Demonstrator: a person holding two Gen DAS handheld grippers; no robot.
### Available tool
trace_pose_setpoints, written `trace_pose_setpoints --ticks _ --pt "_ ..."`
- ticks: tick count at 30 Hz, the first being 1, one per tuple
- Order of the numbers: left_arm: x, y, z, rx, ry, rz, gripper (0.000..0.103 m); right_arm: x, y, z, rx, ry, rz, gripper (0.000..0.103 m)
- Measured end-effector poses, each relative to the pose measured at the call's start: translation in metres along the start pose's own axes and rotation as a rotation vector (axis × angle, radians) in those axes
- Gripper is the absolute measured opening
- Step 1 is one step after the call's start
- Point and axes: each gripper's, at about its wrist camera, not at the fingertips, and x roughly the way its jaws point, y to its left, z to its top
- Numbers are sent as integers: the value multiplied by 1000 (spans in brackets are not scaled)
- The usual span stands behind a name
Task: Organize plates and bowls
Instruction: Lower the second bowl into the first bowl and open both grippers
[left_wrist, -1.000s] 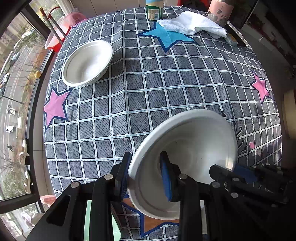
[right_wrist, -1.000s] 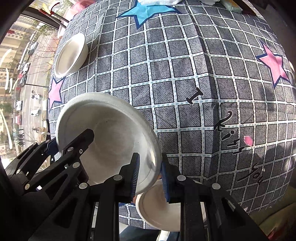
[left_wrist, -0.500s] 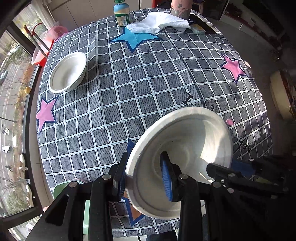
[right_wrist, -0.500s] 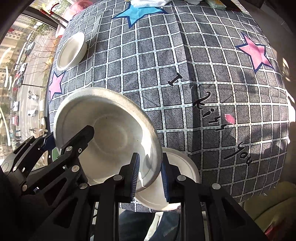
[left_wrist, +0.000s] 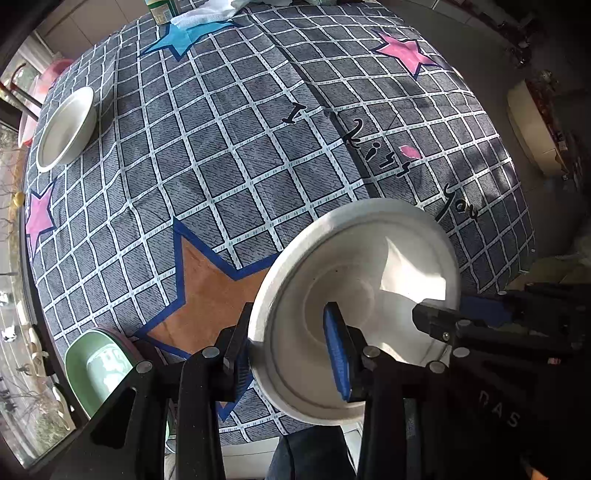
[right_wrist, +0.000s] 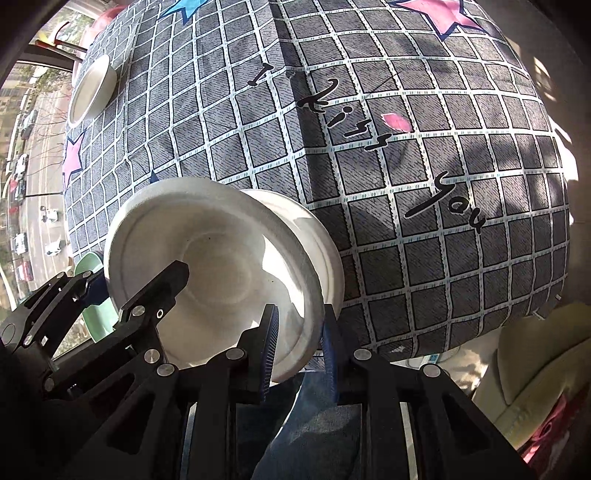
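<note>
Both grippers hold one white bowl by opposite rims, tilted above the near table edge. My left gripper is shut on its left rim. My right gripper is shut on its right rim, where the bowl fills the lower left of the right wrist view. A white plate lies on the table right behind the bowl, mostly hidden. A second white bowl sits at the far left of the table, also in the right wrist view.
A green bowl sits at the near left table edge. The checked tablecloth covers the table. A white cloth and a bottle lie at the far edge. A person's legs are below the table edge.
Both grippers have pulled back toward the near table edge with the white bowl. The table now looks larger and the bowl hangs over the plate.
</note>
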Motion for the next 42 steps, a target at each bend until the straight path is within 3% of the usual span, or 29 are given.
trace_pose_setpoints --ticks 3,5,6,7,9,18,42 --pt "2 5 -6 -15 3 16 64 3 -3 0 27 2 -14 26" --pt "0 14 -11 -37 -7 33 67 2 -6 0 45 -1 -24 34" --pt "0 20 -14 -54 -3 31 73 4 -5 2 56 -7 -40 55" --pt "0 25 -16 -75 -2 24 76 1 -8 1 65 -22 -40 82" --pt "0 36 -22 -124 -1 18 78 -3 -10 0 84 -52 -18 91" --pt "-1 61 -39 -229 -1 -5 79 4 -12 -7 202 -56 -2 91" --pt "-26 76 -45 -227 -68 -16 79 -5 8 -21 180 -96 -14 91"
